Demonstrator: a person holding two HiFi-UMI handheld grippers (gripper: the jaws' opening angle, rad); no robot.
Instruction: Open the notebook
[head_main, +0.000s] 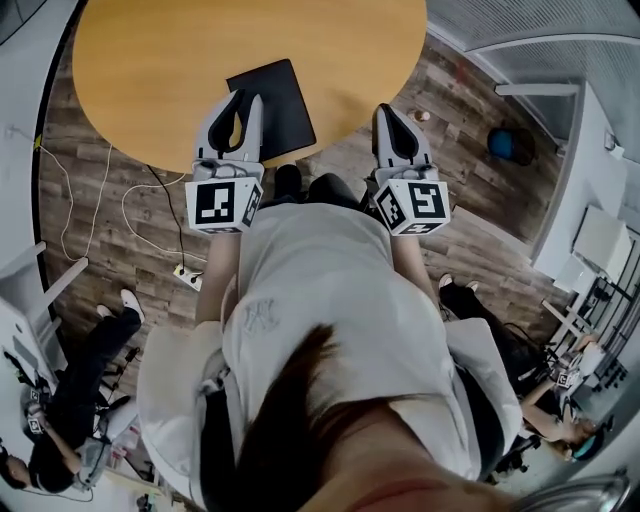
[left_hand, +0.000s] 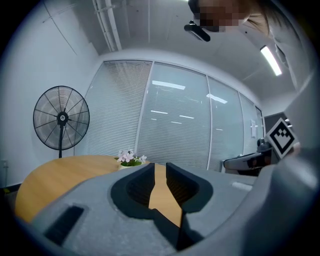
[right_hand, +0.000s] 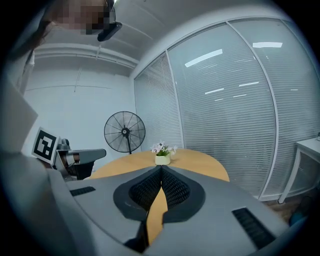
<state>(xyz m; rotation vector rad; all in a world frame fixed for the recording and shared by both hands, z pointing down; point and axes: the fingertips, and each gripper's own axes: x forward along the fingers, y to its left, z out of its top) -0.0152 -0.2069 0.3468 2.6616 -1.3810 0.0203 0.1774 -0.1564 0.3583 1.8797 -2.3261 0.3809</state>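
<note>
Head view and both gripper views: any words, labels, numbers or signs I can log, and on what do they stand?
No readable words or numbers in any view.
Left marker cube and right marker cube: black-and-white square patterns, not text.
White shirt: faint emblem, too blurred to read.
Flat black notebook: no print visible on its cover.

Bare tabletop (head_main: 150, 70) flanks the notebook (head_main: 272, 105); flowerpot (right_hand: 162, 159) sits beyond.
</note>
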